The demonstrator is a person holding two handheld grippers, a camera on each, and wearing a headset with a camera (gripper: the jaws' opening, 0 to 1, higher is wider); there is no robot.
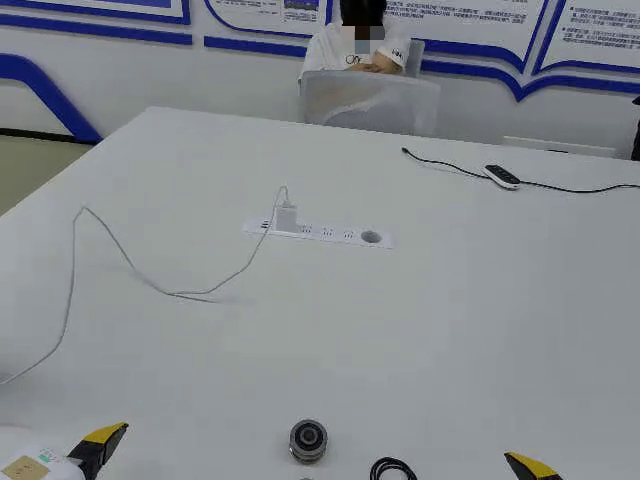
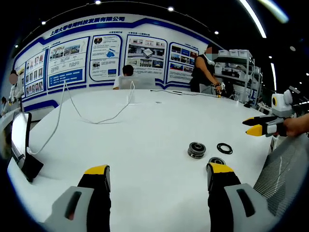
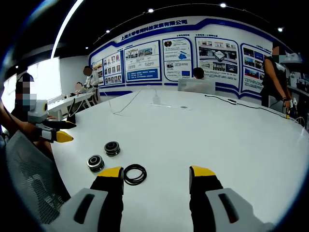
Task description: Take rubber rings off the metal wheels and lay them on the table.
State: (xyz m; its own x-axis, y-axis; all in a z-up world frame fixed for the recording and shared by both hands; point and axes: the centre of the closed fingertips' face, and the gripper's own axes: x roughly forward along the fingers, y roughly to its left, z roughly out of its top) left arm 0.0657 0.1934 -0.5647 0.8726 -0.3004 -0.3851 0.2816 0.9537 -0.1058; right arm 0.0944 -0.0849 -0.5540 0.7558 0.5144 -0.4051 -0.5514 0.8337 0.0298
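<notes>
The table (image 1: 450,330) is white, the rubber ring (image 3: 134,174) black, the metal wheel (image 1: 308,440) dark grey. The left gripper (image 2: 158,169) and right gripper (image 3: 157,171) have yellow tips.

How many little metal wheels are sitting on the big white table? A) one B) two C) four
B: the right gripper view shows a nearer metal wheel and a farther metal wheel side by side on the table.

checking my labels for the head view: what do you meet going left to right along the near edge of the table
left gripper → metal wheel → rubber ring → right gripper
</notes>
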